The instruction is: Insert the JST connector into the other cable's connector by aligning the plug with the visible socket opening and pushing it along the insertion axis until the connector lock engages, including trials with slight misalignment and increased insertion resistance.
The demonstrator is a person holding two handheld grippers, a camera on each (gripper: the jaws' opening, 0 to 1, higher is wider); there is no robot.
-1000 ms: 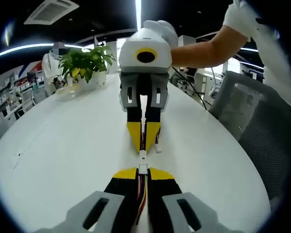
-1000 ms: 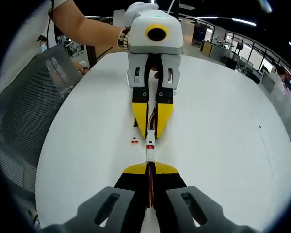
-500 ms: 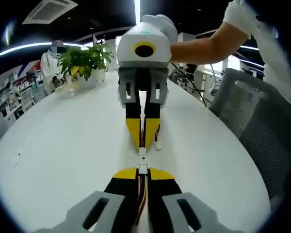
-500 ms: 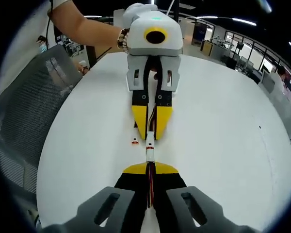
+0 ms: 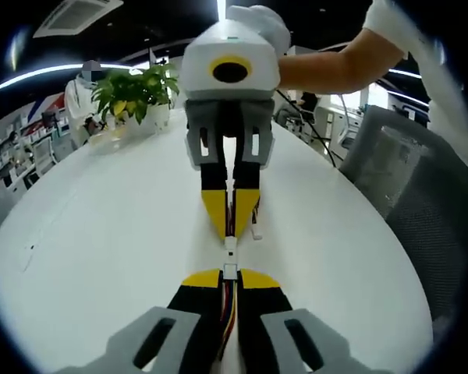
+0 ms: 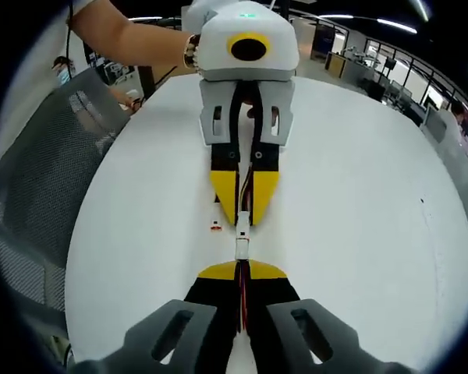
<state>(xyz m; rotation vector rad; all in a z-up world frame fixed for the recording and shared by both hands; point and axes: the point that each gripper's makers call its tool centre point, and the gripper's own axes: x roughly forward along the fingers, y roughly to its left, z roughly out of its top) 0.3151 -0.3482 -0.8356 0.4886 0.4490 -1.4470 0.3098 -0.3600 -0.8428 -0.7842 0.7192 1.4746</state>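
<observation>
White tabletop (image 5: 101, 234) is spread under both views, with two small white JST connectors met end to end at its middle. In the left gripper view the left gripper (image 5: 230, 279) is clenched on its cable's connector (image 5: 229, 271), which touches the other connector (image 5: 230, 245) pinched by the right gripper (image 5: 230, 231) opposite. In the right gripper view the same joint (image 6: 241, 237) is seen between the right gripper (image 6: 241, 269) and the left gripper (image 6: 243, 218); whether the lock is engaged cannot be told. A small loose connector (image 6: 216, 226) lies just beside the joint. Bare surface is left open on both sides. A potted plant (image 5: 136, 93) stands near the far edge, and a mesh chair (image 6: 39, 179) is set against the table's rim.
</observation>
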